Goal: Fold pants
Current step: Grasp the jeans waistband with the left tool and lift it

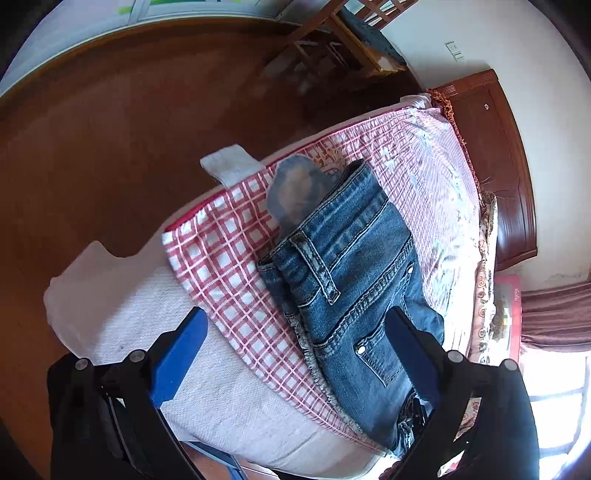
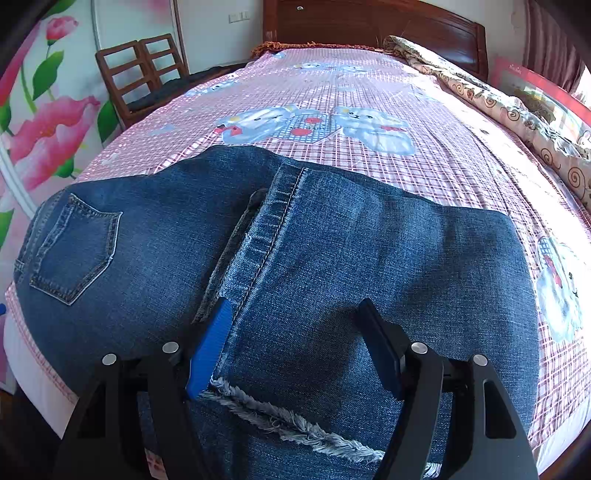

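Your jeans (image 2: 280,251) lie folded on the bed, on the pink-and-white checked sheet (image 2: 424,173) printed with cartoon bears, near the foot edge. In the right wrist view the leg section is doubled over the seat, its frayed hem (image 2: 295,424) lying closest to you and a back pocket (image 2: 74,254) showing at the left. Your right gripper (image 2: 295,328) stands spread wide over that frayed leg end, one blue-padded finger (image 2: 208,354) at the leg's left edge beside the side seam and the other finger on the denim to the right; the pads do not pinch any cloth that you can see. In the left wrist view your left gripper (image 1: 295,332) is likewise spread, with nothing between its pads: the left finger (image 1: 181,354) hangs over the white quilted mattress edge (image 1: 122,332), the right one over the jeans near a riveted pocket (image 1: 373,354). From this side the jeans show their waistband and a belt loop (image 1: 317,269), with a grey pocket lining (image 1: 295,192) poking out at the far end. There is no basket, box or drawer in either view; the jeans sit in the open on the sheet. Wooden chairs (image 2: 140,74) stand on the floor beside the bed, a rumpled patterned quilt (image 2: 517,122) lies along the far side, and the dark wooden headboard (image 2: 369,22) closes the far end.
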Demonstrator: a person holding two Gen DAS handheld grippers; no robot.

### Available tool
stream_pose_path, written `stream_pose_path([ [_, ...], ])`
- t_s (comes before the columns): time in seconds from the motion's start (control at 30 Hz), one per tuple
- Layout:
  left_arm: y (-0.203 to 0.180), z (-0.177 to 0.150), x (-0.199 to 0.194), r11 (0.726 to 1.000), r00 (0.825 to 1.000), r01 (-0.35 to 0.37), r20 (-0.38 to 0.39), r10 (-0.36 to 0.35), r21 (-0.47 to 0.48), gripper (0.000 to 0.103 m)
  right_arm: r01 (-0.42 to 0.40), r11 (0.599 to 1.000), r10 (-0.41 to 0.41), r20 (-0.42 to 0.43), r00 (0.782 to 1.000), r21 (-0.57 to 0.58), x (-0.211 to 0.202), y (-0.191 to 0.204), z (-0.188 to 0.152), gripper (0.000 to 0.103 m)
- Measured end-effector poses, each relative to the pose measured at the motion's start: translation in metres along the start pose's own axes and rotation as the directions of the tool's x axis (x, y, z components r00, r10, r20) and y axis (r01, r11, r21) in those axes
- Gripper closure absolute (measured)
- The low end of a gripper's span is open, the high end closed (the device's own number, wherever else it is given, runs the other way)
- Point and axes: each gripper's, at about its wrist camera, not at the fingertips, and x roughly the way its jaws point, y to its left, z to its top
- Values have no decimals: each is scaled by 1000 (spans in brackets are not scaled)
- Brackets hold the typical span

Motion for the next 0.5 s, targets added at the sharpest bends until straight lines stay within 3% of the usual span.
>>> stream_pose_path([
  [0.07,2,1,-4,992,993,114,10,-114,-57,7,0,1000,0,0,1000,0,0,0,0,34],
  [0.13,6,6,3,969,975,223,6,-223,-111,7,0,1000,0,0,1000,-1,0,0,0,33],
  [0.2,8,9,14,956,967,250,-4,-254,-151,7,-1,1000,1,-2,1000,0,0,0,0,34],
  [0.3,7,10,34,957,973,225,-13,-231,-182,7,-3,1000,3,-4,1000,-1,0,-1,1,33],
  [0.5,16,2,53,916,953,297,24,-302,-269,11,-5,1000,5,-3,1000,-3,0,-1,1,34],
])
